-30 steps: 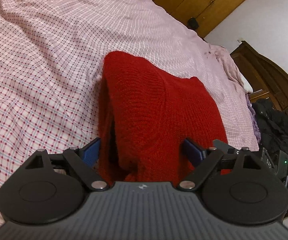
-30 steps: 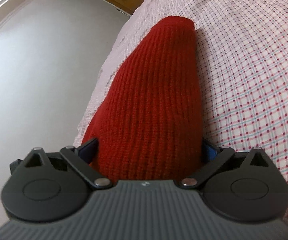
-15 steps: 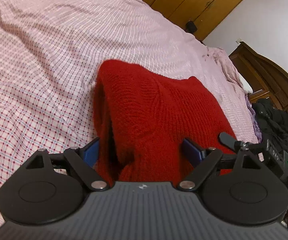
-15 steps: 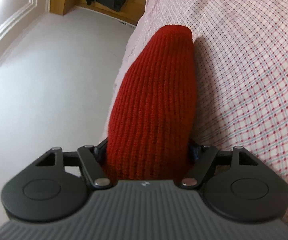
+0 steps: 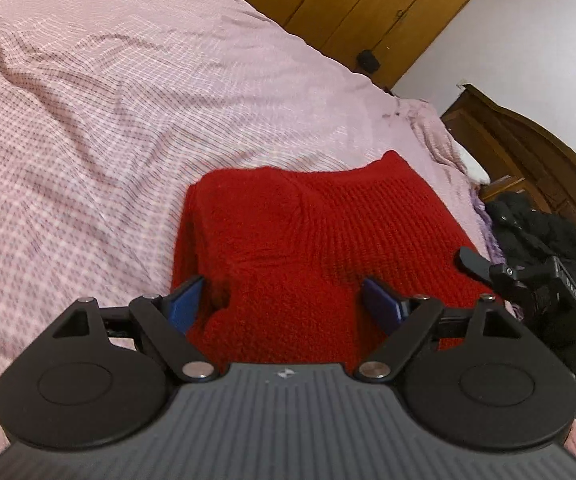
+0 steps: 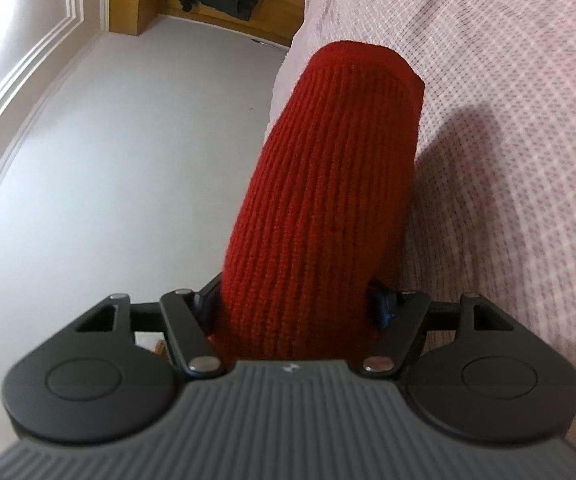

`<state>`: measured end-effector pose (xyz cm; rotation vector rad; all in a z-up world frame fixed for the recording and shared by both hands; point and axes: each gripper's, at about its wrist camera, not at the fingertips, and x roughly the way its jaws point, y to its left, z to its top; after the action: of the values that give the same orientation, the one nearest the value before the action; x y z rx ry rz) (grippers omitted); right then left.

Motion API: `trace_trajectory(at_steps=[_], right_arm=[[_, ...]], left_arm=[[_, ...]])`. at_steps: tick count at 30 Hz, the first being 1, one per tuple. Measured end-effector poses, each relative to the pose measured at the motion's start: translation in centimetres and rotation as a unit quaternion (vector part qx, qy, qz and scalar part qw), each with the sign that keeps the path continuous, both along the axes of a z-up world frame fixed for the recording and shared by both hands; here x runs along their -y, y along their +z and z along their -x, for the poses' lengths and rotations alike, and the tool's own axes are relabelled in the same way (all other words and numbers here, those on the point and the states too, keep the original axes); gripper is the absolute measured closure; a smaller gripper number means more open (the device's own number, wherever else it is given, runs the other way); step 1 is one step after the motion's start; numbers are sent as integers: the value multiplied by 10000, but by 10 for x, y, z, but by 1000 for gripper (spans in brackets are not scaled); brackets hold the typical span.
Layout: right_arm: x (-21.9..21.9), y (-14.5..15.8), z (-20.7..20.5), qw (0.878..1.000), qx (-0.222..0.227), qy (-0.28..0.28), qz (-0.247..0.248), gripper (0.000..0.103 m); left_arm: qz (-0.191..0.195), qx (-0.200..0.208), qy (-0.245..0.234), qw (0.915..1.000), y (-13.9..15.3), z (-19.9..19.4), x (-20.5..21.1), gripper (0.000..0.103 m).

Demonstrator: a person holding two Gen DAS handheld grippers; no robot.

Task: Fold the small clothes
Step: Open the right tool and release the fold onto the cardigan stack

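Note:
A red knitted garment point(image 5: 319, 248) lies partly folded on the pink checked bed point(image 5: 88, 120). My left gripper point(image 5: 288, 304) straddles its near edge with the blue pads wide apart, open around the fabric. My right gripper point(image 6: 299, 304) is shut on a bunched fold of the same red garment point(image 6: 335, 168), which stretches away from it above the bed point(image 6: 507, 160). The right gripper also shows at the right edge of the left wrist view point(image 5: 527, 284).
A wooden wardrobe point(image 5: 367, 8) stands beyond the bed. A dark wooden headboard point(image 5: 547, 152) and a pile of black clothes point(image 5: 535, 224) are at the right. The bed edge and white wall point(image 6: 128, 160) lie left of the right gripper.
My right gripper closed on the red garment and lifted it off the bed. The left gripper stayed open and the garment's far edge moved nearer, now lying flatter and wider.

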<state>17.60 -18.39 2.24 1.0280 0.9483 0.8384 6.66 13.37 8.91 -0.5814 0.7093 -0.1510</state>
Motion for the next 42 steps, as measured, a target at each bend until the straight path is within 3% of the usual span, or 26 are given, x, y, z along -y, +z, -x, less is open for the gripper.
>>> trace_trajectory(at_steps=[6, 9, 12, 14, 19, 21, 25, 28, 30, 32, 33, 35, 37, 42], right_arm=[[44, 9, 28, 9998, -113, -86, 171, 31], [64, 10, 36, 9973, -59, -223, 701, 31], [69, 5, 43, 9858, 61, -350, 1643, 32], [68, 2, 50, 9703, 232, -382, 2378, 32], [72, 8, 70, 9616, 566, -470, 2642, 32], [74, 26, 84, 9473, 928, -669, 2992, 32], [64, 64, 122, 8972, 2308, -997, 3631, 31], [52, 57, 138, 8782, 2739, -1138, 3753, 32], [38, 36, 139, 8812, 2604, -924, 3836, 33], [28, 16, 139, 8944, 2374, -743, 3718, 37], [21, 6, 141, 8953, 2337, -741, 3720, 38], [7, -7, 154, 8772, 2552, -723, 4003, 37], [-1, -12, 156, 8655, 2649, -766, 4183, 37], [21, -3, 162, 8799, 2469, -819, 3977, 37]], left_arm=[[231, -28, -307, 9993, 5, 28, 39, 16], [190, -129, -551, 9982, 2, 36, 61, 16], [-147, -314, -697, 9970, -9, 41, 82, 16], [-597, -422, -645, 9952, -15, 44, 92, 16], [-959, -453, -640, 9923, -19, 57, 100, 16], [-1107, -375, -546, 9917, -12, 61, 99, 16], [-1567, 2, -280, 9873, 7, 68, 102, 17], [-1986, 58, -254, 9797, 9, 70, 112, 26], [-2112, -84, -278, 9770, 3, 73, 118, 30], [-2289, -149, -291, 9729, -4, 76, 122, 30], [-2439, -138, -294, 9692, -8, 79, 125, 30], [-2741, -141, -288, 9612, -15, 85, 127, 29], [-2641, -208, -292, 9638, -21, 87, 123, 29], [-2313, -177, -185, 9725, -20, 89, 119, 29]])
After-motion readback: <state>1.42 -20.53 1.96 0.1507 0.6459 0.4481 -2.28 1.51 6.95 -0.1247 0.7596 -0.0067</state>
